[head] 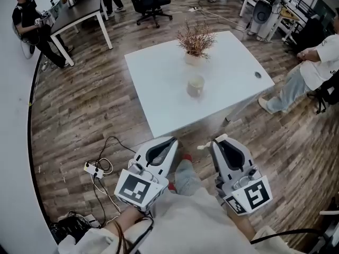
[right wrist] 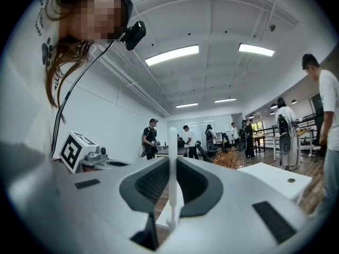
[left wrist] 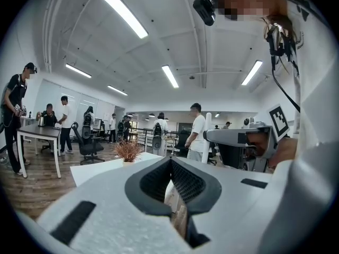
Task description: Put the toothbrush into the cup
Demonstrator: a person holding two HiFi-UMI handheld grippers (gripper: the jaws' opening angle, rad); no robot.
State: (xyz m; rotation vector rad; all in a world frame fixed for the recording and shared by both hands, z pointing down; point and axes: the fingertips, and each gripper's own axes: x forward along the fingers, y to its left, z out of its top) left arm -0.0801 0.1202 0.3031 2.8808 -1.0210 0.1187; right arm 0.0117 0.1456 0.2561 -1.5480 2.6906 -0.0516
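Right gripper (head: 219,142) is clamping the white toothbrush (right wrist: 172,174) upright, short of the table's (head: 159,102) near edge. Left gripper (head: 172,141) is idling, jaws together, empty. Cup (head: 195,85) is standing mid-table; approach and insertion are still pending.

The table (head: 159,83) is white; the cup (head: 195,85) cream; the dried plant (head: 196,38) rust-brown; the toothbrush (right wrist: 172,173) white; the left gripper (head: 171,141) and right gripper (head: 217,141) pale grey, with black-and-white square markers; the plank floor (head: 90,105) brown.
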